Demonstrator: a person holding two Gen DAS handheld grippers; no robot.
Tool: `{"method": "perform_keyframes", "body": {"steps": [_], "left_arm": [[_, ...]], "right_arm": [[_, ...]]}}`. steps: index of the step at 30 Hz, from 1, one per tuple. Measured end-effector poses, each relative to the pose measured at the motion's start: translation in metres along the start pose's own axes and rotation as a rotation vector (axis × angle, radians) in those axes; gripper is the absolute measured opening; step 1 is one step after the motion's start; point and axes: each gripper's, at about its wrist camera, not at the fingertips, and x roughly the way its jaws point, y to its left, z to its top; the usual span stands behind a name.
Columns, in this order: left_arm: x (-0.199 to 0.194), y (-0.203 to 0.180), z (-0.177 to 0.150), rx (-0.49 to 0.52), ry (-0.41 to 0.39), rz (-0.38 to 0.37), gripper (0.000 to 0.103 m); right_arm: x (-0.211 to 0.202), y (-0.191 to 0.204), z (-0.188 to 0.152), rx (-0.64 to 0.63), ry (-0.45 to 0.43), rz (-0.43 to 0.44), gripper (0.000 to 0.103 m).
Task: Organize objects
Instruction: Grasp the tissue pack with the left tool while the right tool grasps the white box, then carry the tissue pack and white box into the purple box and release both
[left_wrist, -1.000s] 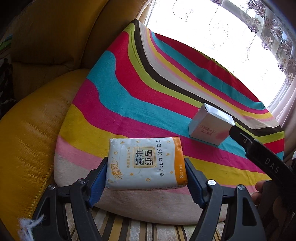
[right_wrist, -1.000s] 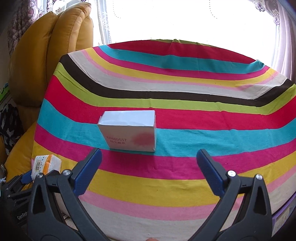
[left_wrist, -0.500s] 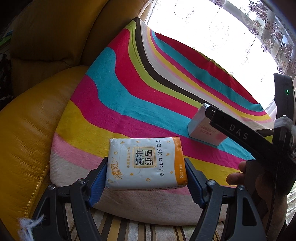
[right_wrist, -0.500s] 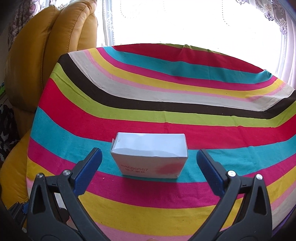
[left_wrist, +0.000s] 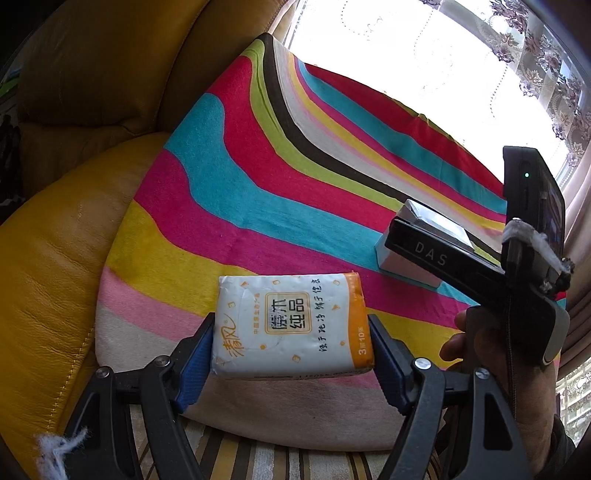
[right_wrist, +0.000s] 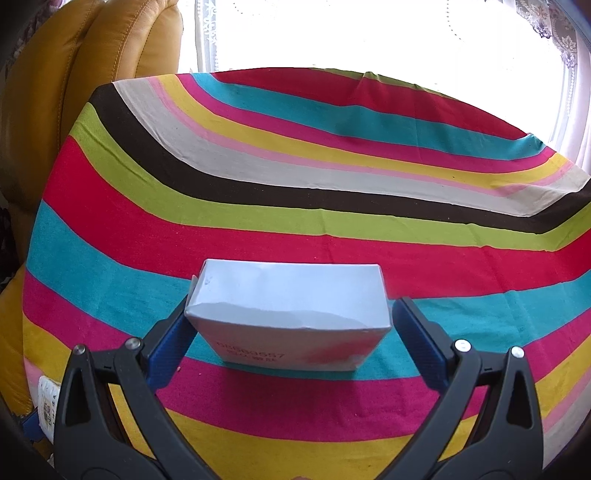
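Left gripper (left_wrist: 291, 354): jaws closed on the short ends of a tissue pack (left_wrist: 291, 325), held clear above the near edge of the striped cloth (left_wrist: 229, 206) covering the worktop.

Right gripper (right_wrist: 291, 332): jaws wide open, straddling a white box (right_wrist: 288, 314) that sits on the cloth at 6 o'clock in the right wrist view. Left pad just beside or touching the box's left end; a clear gap at the right pad.

Risks, as judged:
- Uneven closing could shove or twist the box sideways on the cloth.
- Thin card, top already creased; hard squeeze may crush it.
- Cloth could bunch under the box.
- Soft tissue pack may sag or slip out.
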Motion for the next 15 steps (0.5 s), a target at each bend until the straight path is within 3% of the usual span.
{"method": "perform_keyframes", "body": {"steps": [4, 7, 15], "left_arm": [[0.002, -0.002, 0.000, 0.011, -0.002, -0.002, 0.077], [0.001, -0.003, -0.001, 0.017, -0.007, -0.002, 0.077], [0.000, -0.012, -0.003, 0.054, -0.019, 0.015, 0.077]], "right_arm": [[0.006, -0.002, -0.001, 0.004, 0.017, 0.004, 0.102], [0.005, -0.004, -0.001, 0.013, 0.010, 0.009, 0.093], [-0.014, -0.010, -0.011, 0.038, 0.003, 0.021, 0.092]]}}
